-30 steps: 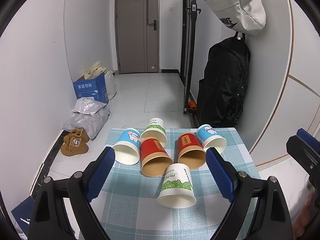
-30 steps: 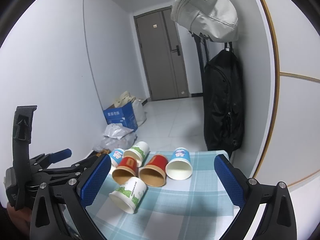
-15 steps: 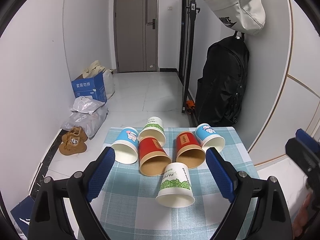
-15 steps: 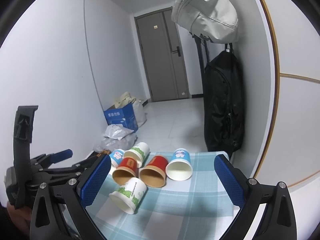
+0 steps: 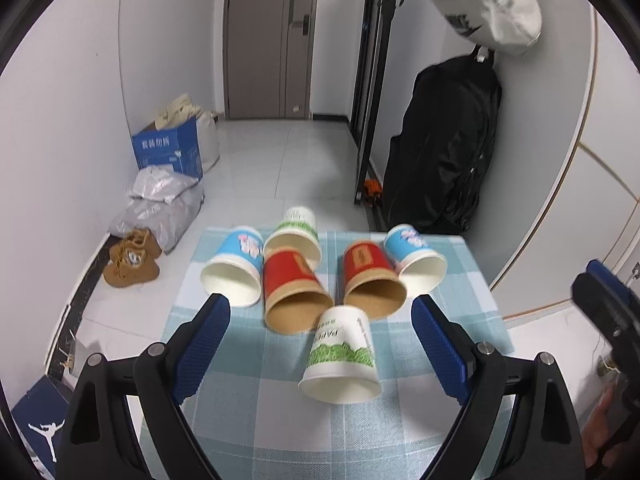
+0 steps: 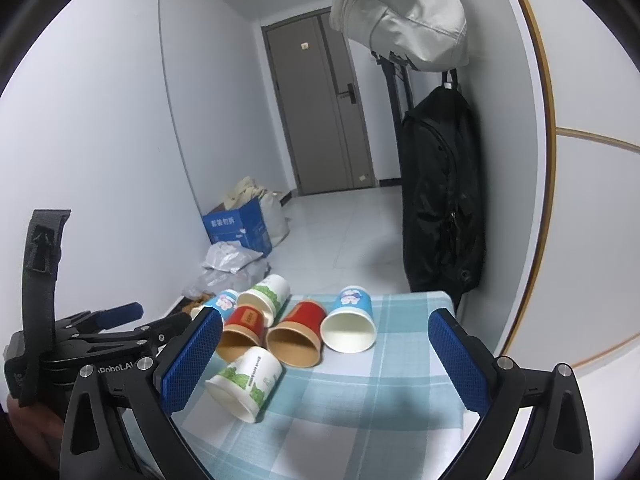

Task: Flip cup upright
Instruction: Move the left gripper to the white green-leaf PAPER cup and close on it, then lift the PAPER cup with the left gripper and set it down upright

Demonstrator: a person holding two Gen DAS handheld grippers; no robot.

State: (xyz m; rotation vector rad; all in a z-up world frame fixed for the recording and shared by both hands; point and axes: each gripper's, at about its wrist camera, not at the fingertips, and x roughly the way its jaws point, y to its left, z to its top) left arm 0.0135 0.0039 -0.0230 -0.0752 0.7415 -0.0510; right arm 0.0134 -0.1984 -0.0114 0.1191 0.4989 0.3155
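Several paper cups lie on their sides on a small table with a blue checked cloth (image 5: 256,408). Nearest me is a white cup with green print (image 5: 342,356), which also shows in the right wrist view (image 6: 246,380). Behind it lie two red cups (image 5: 294,292) (image 5: 370,278), two blue cups (image 5: 236,266) (image 5: 416,258) and another white and green cup (image 5: 298,228). My left gripper (image 5: 320,344) is open and empty, just above the nearest cup. My right gripper (image 6: 324,356) is open and empty, in front of the cups.
The table stands against a white wall with a black backpack (image 5: 444,160) and a pale bag (image 5: 492,4) hanging there. On the floor to the left are brown shoes (image 5: 130,260), plastic bags (image 5: 160,204) and a blue box (image 5: 170,152). The table's edges are close around the cups.
My left gripper has moved forward and a little down toward the cups, which look larger now. The right gripper has hardly moved. No cup has moved.
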